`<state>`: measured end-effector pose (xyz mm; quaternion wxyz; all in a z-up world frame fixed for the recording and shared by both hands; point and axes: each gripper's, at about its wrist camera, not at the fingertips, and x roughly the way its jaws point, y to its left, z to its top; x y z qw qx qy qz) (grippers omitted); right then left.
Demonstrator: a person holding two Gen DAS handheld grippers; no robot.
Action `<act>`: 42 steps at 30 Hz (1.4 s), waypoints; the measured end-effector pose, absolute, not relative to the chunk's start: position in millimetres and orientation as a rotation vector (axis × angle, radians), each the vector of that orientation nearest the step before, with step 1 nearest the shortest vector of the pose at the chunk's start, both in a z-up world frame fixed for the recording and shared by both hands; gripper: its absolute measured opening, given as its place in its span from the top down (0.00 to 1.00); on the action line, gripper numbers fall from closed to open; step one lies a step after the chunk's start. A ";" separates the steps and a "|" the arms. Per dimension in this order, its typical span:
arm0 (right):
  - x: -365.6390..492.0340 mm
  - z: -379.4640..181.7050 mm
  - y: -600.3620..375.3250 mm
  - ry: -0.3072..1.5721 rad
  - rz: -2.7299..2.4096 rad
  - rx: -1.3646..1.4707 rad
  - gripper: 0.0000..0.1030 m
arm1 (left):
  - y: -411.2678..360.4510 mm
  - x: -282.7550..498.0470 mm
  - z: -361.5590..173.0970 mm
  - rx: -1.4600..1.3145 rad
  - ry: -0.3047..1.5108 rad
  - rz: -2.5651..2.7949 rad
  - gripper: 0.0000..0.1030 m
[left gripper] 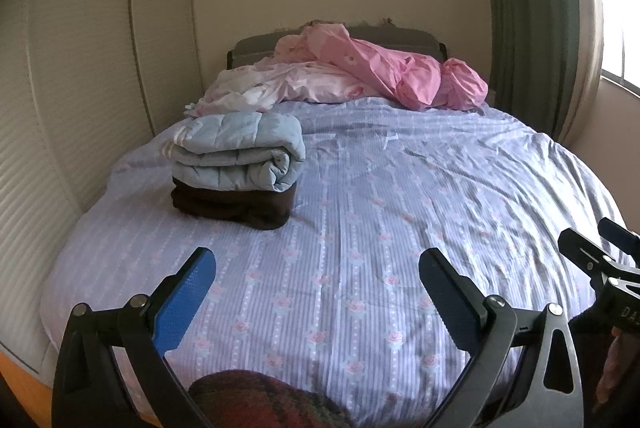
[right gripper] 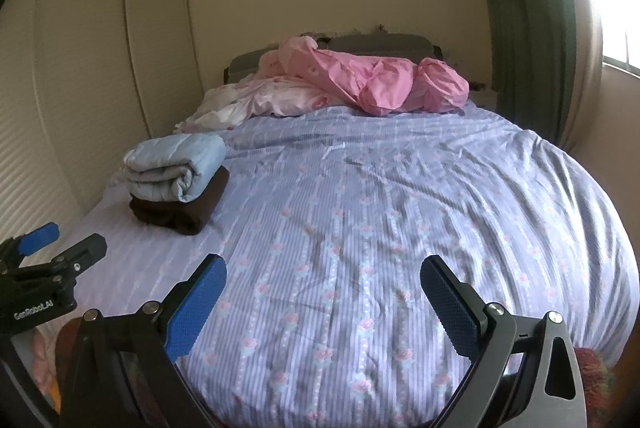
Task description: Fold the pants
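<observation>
- Your left claw (left gripper: pixel 316 284) hovers over the near end of the bed (left gripper: pixel 400 228), fingers spread wide, gripping nothing.
- Your right claw (right gripper: pixel 322 290) hovers beside it, likewise spread and empty.
- The dark brown folded garment (left gripper: pixel 232 206), possibly the pants, lies on the striped floral bedsheet (right gripper: pixel 360 228) at the bed's left side, under a folded light-blue quilt (left gripper: pixel 240 156).
- Crumpled pink bedding (left gripper: pixel 392 72) lies against the headboard (right gripper: pixel 380 42).
- A patterned reddish fabric (left gripper: pixel 260 400) shows at the lower edge.
</observation>
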<state>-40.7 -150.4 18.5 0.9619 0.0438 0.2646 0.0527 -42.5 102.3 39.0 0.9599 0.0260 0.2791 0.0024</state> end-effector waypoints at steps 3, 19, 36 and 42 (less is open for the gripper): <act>-43.1 22.8 -150.9 0.527 0.104 0.087 0.04 | 102.7 -45.3 41.2 0.053 0.555 0.014 0.00; -48.2 28.6 -152.7 0.507 0.095 0.080 0.04 | 100.5 -53.3 42.8 0.090 0.560 0.065 0.00; -48.8 28.9 -152.0 0.504 0.095 0.080 0.04 | 105.2 -51.8 43.9 0.065 0.571 0.031 0.00; -48.9 28.4 -152.0 0.506 0.094 0.078 0.04 | 104.8 -49.3 41.2 0.060 0.582 0.027 0.00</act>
